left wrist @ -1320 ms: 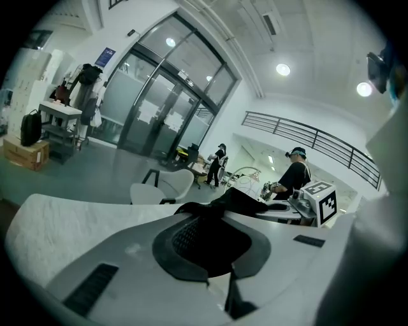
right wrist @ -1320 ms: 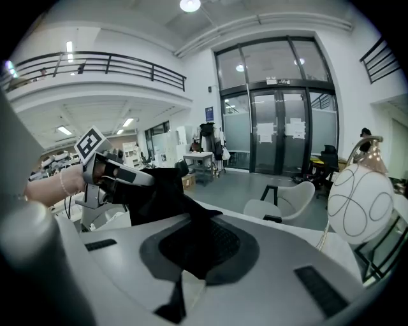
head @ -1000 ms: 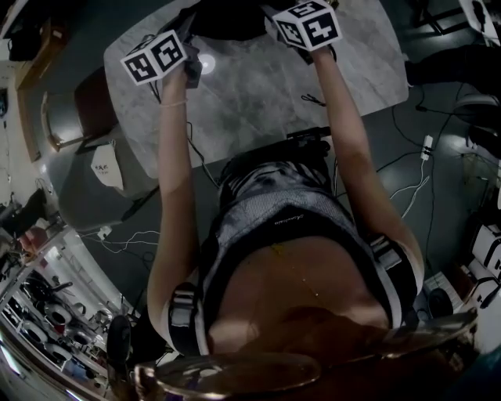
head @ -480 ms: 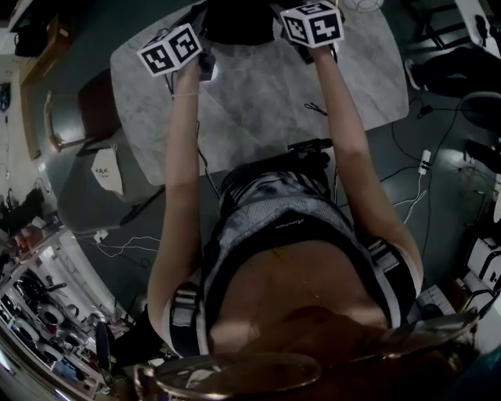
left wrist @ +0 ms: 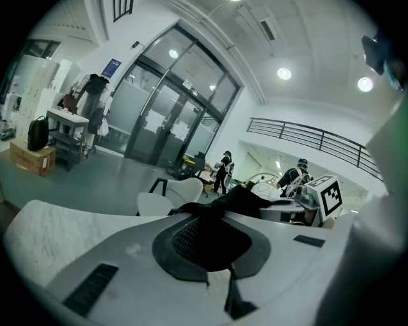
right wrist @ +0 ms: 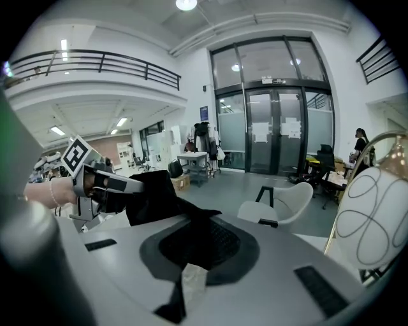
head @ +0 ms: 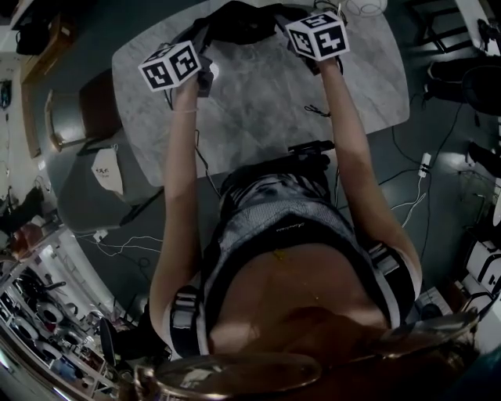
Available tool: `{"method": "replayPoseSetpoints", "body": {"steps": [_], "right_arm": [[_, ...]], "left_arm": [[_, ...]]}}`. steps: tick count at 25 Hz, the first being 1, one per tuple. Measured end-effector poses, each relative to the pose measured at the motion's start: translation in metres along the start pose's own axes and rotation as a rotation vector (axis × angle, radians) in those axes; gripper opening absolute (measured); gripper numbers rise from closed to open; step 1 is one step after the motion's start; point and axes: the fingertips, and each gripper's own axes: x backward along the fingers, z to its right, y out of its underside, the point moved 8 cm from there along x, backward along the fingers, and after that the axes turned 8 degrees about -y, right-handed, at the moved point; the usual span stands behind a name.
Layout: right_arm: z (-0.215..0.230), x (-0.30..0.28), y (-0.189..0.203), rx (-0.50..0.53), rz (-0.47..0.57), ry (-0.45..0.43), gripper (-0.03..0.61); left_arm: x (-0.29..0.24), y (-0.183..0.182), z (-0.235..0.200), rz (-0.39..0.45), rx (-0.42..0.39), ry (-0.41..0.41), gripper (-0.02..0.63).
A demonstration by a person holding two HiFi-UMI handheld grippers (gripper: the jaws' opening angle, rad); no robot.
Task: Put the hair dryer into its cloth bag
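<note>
While L fingers & R fingers pinch it, cloth bag spans btwn them.

A mottled grey top goes with dark strapped armbands

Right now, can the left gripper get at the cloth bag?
Yes, it seems: the left gripper has its fingers shut on the cloth bag, with the right gripper pinching the other edge.
</note>
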Motion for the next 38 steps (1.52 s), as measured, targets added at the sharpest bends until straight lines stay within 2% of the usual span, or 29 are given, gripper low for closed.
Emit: {"method": "replayPoseSetpoints", "body": {"steps": [3,7,13,20,29,38], "right_arm": [[-0.007,0.005,0.008,0.001,-0.009,-0.009,0.067],[-0.019,0.013,0.019,-0.014,-0.028,-0.017,0.067],[-0.038,0.028,0.039,0.006,-0.096,-0.016,0.067],[-0.059,0.043,0.069,-0.022,-0.125,-0.021,0.067],[-0.078,0.057,0.111,-0.062,-0.164,-0.048,0.067],[-0.092,0.064,0.149,-0.091,-0.216,-0.062,0.067]], "left_arm": [[0.013,0.010,0.003,-0.020,-0.009,0.013,0.009],[0.028,0.026,0.007,-0.034,0.022,0.025,0.009],[0.047,0.054,0.020,-0.087,0.012,0.012,0.009],[0.063,0.085,0.033,-0.148,-0.001,0.005,0.009],[0.081,0.131,0.044,-0.193,0.040,-0.006,0.009],[0.094,0.172,0.049,-0.258,0.048,-0.041,0.009]]}}
